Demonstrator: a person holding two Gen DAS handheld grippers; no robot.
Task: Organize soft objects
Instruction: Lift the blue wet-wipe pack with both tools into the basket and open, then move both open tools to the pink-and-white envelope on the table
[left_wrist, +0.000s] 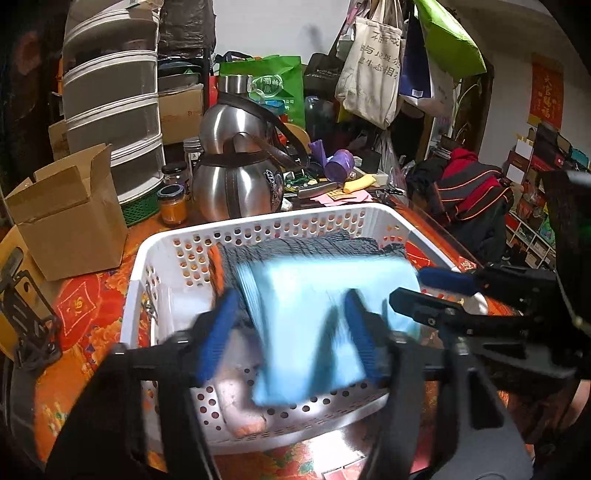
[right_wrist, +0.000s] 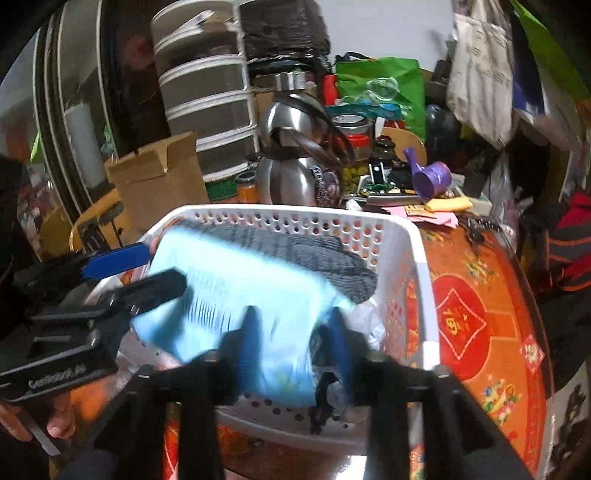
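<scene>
A white perforated basket (left_wrist: 295, 218) (right_wrist: 295, 215) stands on the red patterned table. In it a folded light-blue cloth (left_wrist: 306, 295) (right_wrist: 229, 280), blurred, lies over a dark grey knit piece (left_wrist: 295, 245) (right_wrist: 314, 254). Something pink (left_wrist: 240, 402) lies on the basket floor. My left gripper (left_wrist: 290, 332) (right_wrist: 164, 267) is open over the basket's near side, and its blue pads stand apart on either side of the blue cloth. My right gripper (right_wrist: 295, 343) (left_wrist: 421, 290) is open too, astride the cloth's other end.
Behind the basket stand a steel gourd-shaped flask (left_wrist: 236, 173), an open cardboard box (left_wrist: 70, 210), an orange jar (left_wrist: 173, 206), a drawer tower (left_wrist: 110, 110) and a purple cup (left_wrist: 340, 164). Bare red tablecloth (right_wrist: 480, 314) lies right of the basket. A hand (right_wrist: 55, 417) holds the left gripper.
</scene>
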